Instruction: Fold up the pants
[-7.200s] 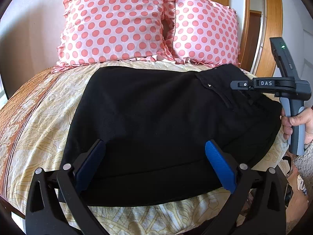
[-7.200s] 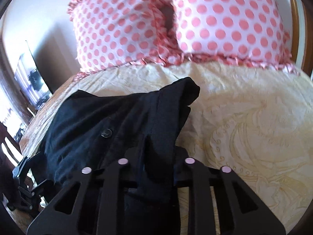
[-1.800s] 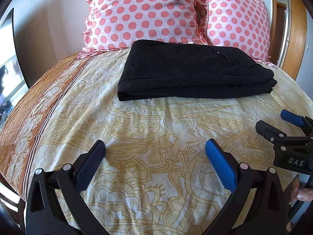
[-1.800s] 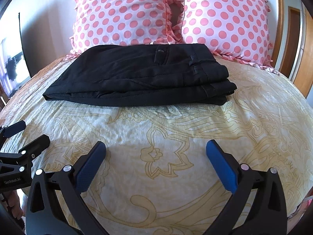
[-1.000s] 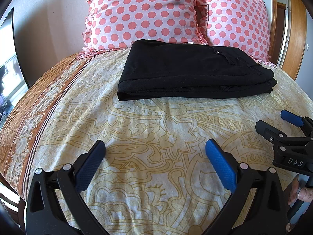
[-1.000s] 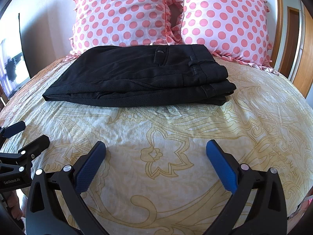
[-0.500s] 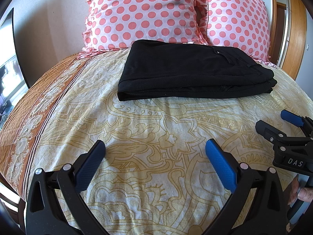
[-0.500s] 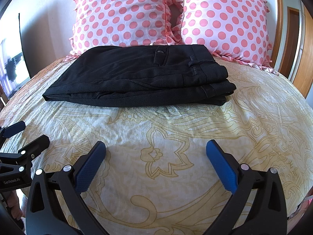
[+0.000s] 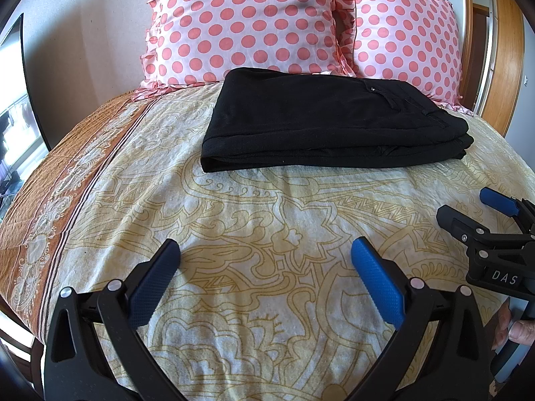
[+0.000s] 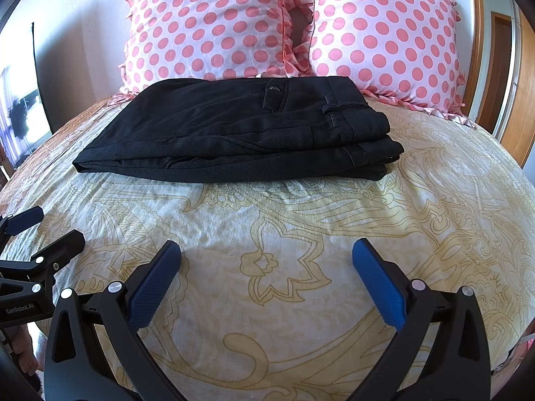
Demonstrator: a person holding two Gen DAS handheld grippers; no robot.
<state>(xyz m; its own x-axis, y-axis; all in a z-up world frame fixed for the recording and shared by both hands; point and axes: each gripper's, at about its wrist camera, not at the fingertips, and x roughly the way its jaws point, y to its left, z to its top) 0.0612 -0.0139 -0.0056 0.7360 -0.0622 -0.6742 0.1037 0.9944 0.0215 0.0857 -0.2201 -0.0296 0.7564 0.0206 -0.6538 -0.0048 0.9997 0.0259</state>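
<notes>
The black pants [image 9: 321, 123] lie folded in a flat rectangular stack on the bed, just in front of the pillows; they also show in the right wrist view [image 10: 240, 133]. My left gripper [image 9: 264, 267] is open and empty, held above the bedspread well short of the pants. My right gripper [image 10: 265, 269] is open and empty, also back from the pants. The right gripper shows at the right edge of the left wrist view [image 9: 481, 210]. The left gripper shows at the left edge of the right wrist view [image 10: 46, 227].
Two pink polka-dot pillows [image 9: 247, 23] [image 10: 384, 33] lean against the wall behind the pants. The yellow patterned bedspread [image 9: 267, 207] has an orange border at the left [image 9: 60, 180]. A wooden door frame [image 9: 501, 67] stands at the right.
Seven seconds ago both grippers were at the pants, the right one shut on the cloth. Since then both have let go and pulled back. Over the last second nothing has moved.
</notes>
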